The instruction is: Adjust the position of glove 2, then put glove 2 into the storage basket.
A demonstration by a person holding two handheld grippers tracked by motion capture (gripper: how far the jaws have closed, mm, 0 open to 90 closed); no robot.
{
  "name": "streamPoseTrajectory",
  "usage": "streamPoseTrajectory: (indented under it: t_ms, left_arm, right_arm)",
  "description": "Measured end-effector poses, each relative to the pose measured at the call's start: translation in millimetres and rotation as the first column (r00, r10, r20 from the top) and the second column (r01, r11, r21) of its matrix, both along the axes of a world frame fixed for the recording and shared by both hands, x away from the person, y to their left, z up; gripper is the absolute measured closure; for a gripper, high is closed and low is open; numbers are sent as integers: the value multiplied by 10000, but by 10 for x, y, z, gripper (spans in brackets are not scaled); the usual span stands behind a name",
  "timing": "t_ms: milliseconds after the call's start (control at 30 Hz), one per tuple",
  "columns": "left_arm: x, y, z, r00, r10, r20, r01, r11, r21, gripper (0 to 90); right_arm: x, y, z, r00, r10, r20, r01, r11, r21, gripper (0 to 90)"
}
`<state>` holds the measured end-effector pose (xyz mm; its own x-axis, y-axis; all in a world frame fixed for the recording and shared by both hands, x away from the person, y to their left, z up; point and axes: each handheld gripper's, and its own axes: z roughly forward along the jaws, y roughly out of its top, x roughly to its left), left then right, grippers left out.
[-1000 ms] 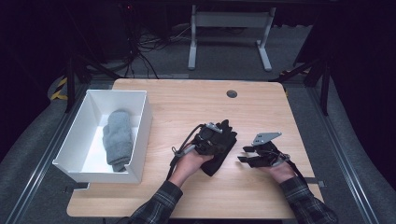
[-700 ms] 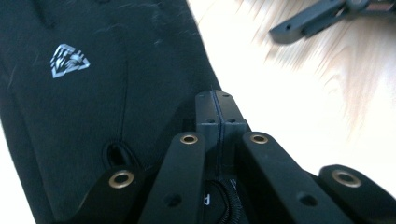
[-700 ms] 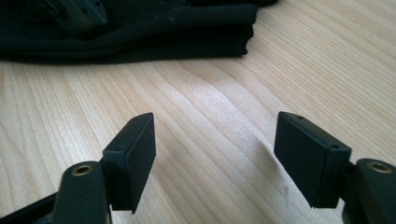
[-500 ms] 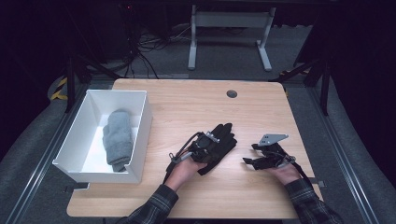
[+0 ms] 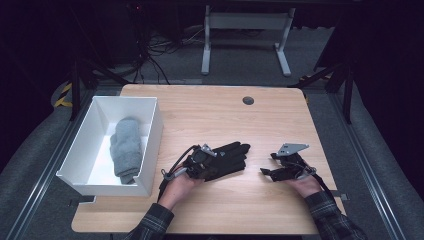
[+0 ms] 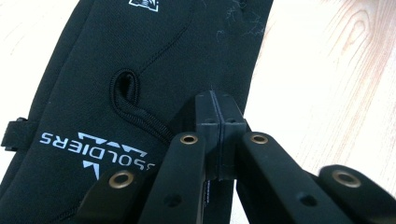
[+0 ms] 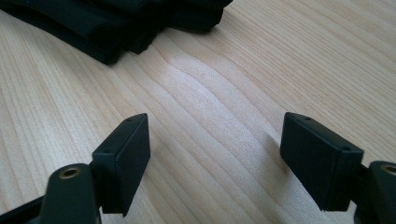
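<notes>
A black glove (image 5: pixel 231 159) with white lettering lies flat on the wooden table (image 5: pixel 210 117), its fingers pointing right. My left gripper (image 5: pixel 211 160) is over its cuff end. In the left gripper view its jaws (image 6: pixel 218 105) are pressed together on the side edge of the glove (image 6: pixel 116 70). My right gripper (image 5: pixel 265 171) rests on the table to the right of the glove, apart from it. Its jaws (image 7: pixel 217 158) have just been opening and stand wide with only bare wood between them. The glove's fingertips (image 7: pixel 116 28) lie ahead of them.
A white box (image 5: pixel 152 145) stands at the table's left side with a grey folded glove (image 5: pixel 127 147) inside. A dark round grommet (image 5: pixel 248 100) sits near the far edge. Bare wood stretches behind the black glove and along the front edge.
My left gripper has moved left and a little nearer, and the black glove now lies stretched out flat. The right gripper has let go of the glove and drawn slightly right.
</notes>
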<state>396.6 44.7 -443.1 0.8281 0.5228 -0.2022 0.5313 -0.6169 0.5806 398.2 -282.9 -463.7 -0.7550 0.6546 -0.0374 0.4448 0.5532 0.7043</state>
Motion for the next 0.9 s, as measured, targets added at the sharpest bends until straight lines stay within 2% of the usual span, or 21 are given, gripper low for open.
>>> streamPoseTrajectory:
  t_ms: [200,233,300,333,400,533,600,633,767,900]
  left_arm:
    - [-11,-20,117,9982,-79,602,77,10000,34,764]
    - [3,-17,164,9961,-60,885,50,9999,120,720]
    - [17,-17,196,9950,-133,985,117,9998,172,590]
    - [54,-21,242,9923,-302,1202,281,9994,184,537]
    - [92,-37,262,9897,-521,1337,505,9986,154,418]
    - [191,-86,264,9843,-981,1470,958,9951,227,261]
    - [253,-124,251,9776,-1314,1645,1247,9909,503,189]
    - [278,-138,242,9748,-1418,1719,1347,9895,526,164]
    - [362,-174,186,9685,-1765,1757,1639,9829,837,158]
    - [430,-177,97,9723,-1670,1636,1505,9826,1086,158]
  right_arm:
    - [4,-14,-20,10000,-28,36,27,9999,163,223]
    - [5,-15,-24,10000,-35,66,34,9998,185,218]
    - [6,-18,-31,9999,-38,114,36,9998,213,208]
    - [5,-22,-44,9998,-52,191,46,9996,287,192]
    - [9,-25,-53,9997,-31,231,23,9994,336,181]
    - [12,-25,-53,9997,-47,224,39,9994,330,178]
    - [12,-25,-53,9997,-47,225,40,9995,328,178]
    - [12,-25,-53,9997,-45,226,38,9995,326,178]
    - [12,-25,-54,9997,-46,225,39,9995,329,178]
    - [12,-25,-54,9997,-49,225,41,9994,329,177]
